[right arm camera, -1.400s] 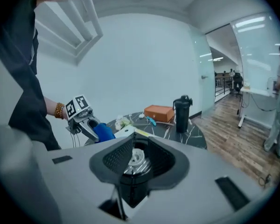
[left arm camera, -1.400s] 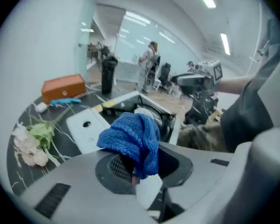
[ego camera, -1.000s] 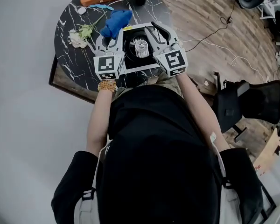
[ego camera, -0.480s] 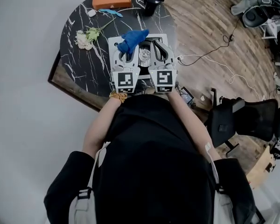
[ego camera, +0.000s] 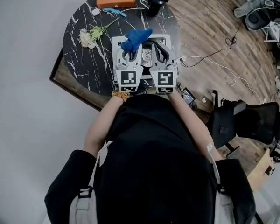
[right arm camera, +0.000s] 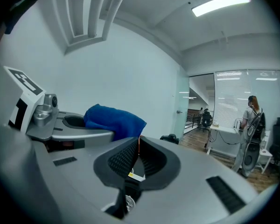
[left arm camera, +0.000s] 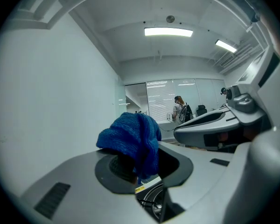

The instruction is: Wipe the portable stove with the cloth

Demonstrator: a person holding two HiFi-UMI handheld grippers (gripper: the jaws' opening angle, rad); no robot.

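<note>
From the head view, my left claw (ego camera: pixel 129 55) hangs over the square silver portable stove (ego camera: pixel 115 45) on the black marbled round table (ego camera: pixel 79 59). In the left gripper view its jaws pinch one fold of the blue terry cloth (left arm camera: pixel 130 139). The cloth is light and limp, and probably wipes better bunched. In the right gripper view my right claw (right arm camera: pixel 137 155) is closed and empty.

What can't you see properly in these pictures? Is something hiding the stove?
- The stove: in the head view, the left gripper, the right gripper and the blue cloth cover most of it. Each gripper view shows only a sliver under its jaws. Dirt cannot be judged.
- Tips of the left jaws: in the left gripper view, the cloth drapes over them.
- The black thing at the table's far edge: head view, too small to name.
</note>
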